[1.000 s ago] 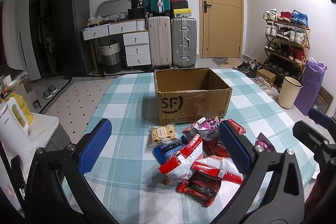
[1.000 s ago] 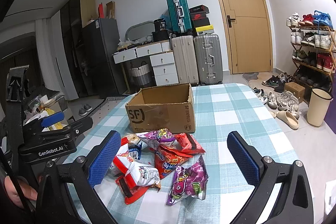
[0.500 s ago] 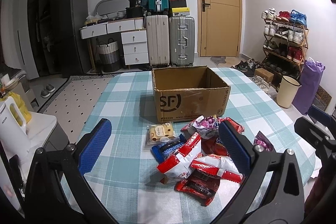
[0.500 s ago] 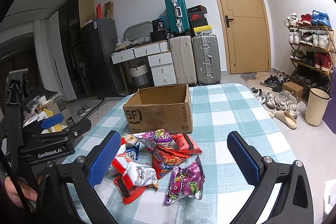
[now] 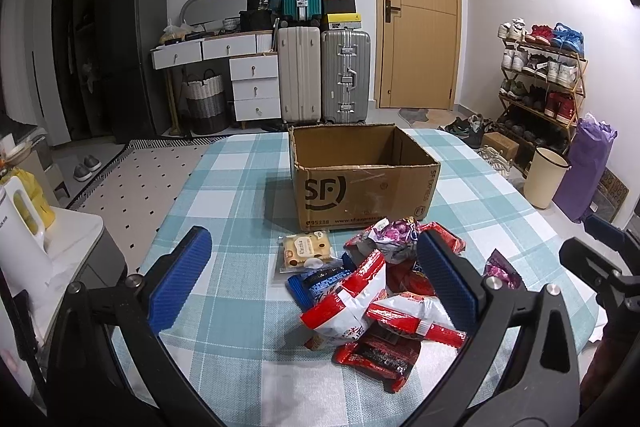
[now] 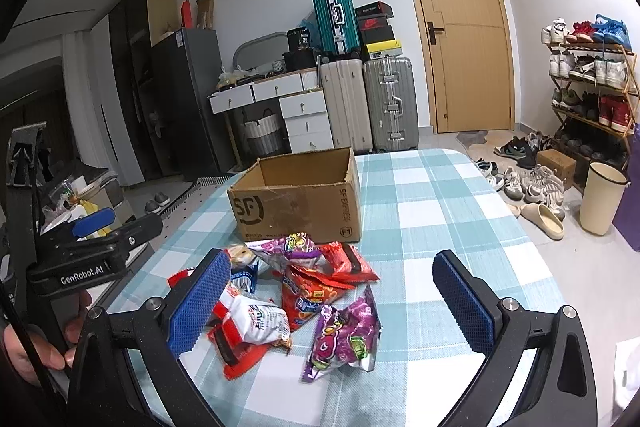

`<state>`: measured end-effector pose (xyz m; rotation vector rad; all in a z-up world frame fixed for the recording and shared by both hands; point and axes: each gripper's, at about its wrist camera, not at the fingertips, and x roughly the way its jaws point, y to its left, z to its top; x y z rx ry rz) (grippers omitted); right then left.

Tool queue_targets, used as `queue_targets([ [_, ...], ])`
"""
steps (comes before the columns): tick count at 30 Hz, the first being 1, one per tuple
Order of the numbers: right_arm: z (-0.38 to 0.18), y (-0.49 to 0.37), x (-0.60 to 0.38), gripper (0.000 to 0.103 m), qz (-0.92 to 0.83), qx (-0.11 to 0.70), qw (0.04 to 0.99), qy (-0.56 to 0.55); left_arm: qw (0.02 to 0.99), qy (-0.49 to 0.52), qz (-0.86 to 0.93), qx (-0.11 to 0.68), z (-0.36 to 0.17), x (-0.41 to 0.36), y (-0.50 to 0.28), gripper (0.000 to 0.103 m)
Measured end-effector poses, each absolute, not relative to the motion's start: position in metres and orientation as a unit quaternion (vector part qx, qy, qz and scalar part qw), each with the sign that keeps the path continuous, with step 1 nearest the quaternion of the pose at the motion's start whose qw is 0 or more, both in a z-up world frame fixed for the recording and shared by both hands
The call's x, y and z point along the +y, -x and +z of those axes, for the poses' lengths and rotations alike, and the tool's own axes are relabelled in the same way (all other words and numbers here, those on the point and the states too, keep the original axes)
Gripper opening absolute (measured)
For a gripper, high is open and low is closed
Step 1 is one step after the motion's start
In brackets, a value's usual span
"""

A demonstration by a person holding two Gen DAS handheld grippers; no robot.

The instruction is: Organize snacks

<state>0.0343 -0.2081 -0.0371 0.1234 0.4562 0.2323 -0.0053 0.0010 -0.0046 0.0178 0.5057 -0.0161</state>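
A loose heap of crinkled foil snack packets [image 5: 380, 291] lies in the lower middle of the left wrist view, on a checked teal-and-white woven tablecloth [image 5: 236, 195]: glossy red-and-white bags overlapping each other, a flat dark red packet [image 5: 380, 357] at the near edge, a blue wrapper [image 5: 316, 281] half buried, and a clear-wrapped square pastry [image 5: 306, 251] lying flat just left of the pile. In the right wrist view a shiny purple candy bag [image 6: 344, 333] sits nearest the lens, apart from a red-and-orange bag [image 6: 316, 293] and a puffy white bag [image 6: 256, 323] at centre left. Just behind the heap, toward the frame's centre, stands an open brown corrugated cardboard box [image 5: 360, 179], printed "SF", its inside showing bare cardboard. The left gripper [image 5: 312, 279] hovers over the pile with its blue ribbed pads spread wide, holding nothing; the right gripper [image 6: 332, 303] is likewise spread wide and empty above the packets. At the lower left of the right wrist view, a hand [image 6: 36, 343] grips the other tool's black handle. Farther back, in the upper centre, hard-shell suitcases [image 5: 324, 75] stand beside a wooden door [image 5: 416, 11].
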Motion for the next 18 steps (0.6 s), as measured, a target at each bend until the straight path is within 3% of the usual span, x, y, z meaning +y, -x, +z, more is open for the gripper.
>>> queue_targets([
  [18, -0.084, -0.054, -0.218, 0.103, 0.132, 0.271, 0.951, -0.074, 0.959, 0.018, -0.042, 0.278, -0.031, 0.012, -0.020, 0.102],
])
